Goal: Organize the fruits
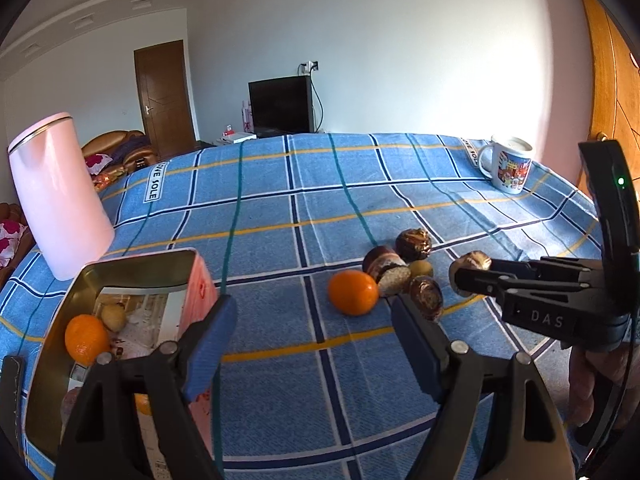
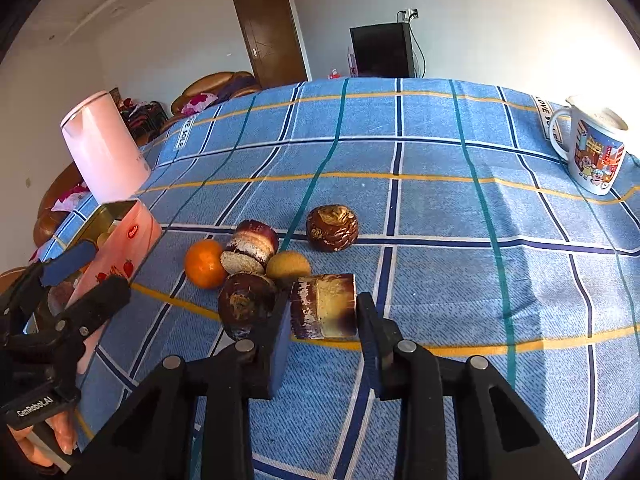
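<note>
- "DAS" is read in white on the body of the right gripper [image 1: 460, 280] in the left wrist view; "GenRobot.AI" is read on the left gripper [image 2: 86, 268] in the right wrist view.
- "LOVE SOLE" is printed on white labels on the blue checked tablecloth [image 1: 280, 208]; a red oval logo, too small to read, is seen on the pink tin box [image 2: 120, 248].
- The right gripper is seen partly closed around a cut brown fruit piece [image 2: 324, 306], whose sides lie at or just inside the two finger pads; whether it is clamped cannot be told.
- The left gripper [image 1: 312, 328] is seen wide open and holds nothing; its left blue pad lies against the wall of the tin box [image 1: 192, 280].
- An orange [image 1: 86, 338] and a small yellowish fruit [image 1: 114, 316] lie inside the tin.
- On the cloth an orange [image 2: 205, 263], a cut brown fruit [image 2: 250, 246], a small yellow-green fruit [image 2: 288, 266], a round dark brown fruit [image 2: 332, 227] and another brown fruit [image 2: 246, 304] are clustered, the last touching the right gripper's left finger.
- A pink kettle [image 1: 60, 196] stands behind the tin; a cartoon-printed mug [image 2: 592, 148] stands at the far right, well apart.
</note>
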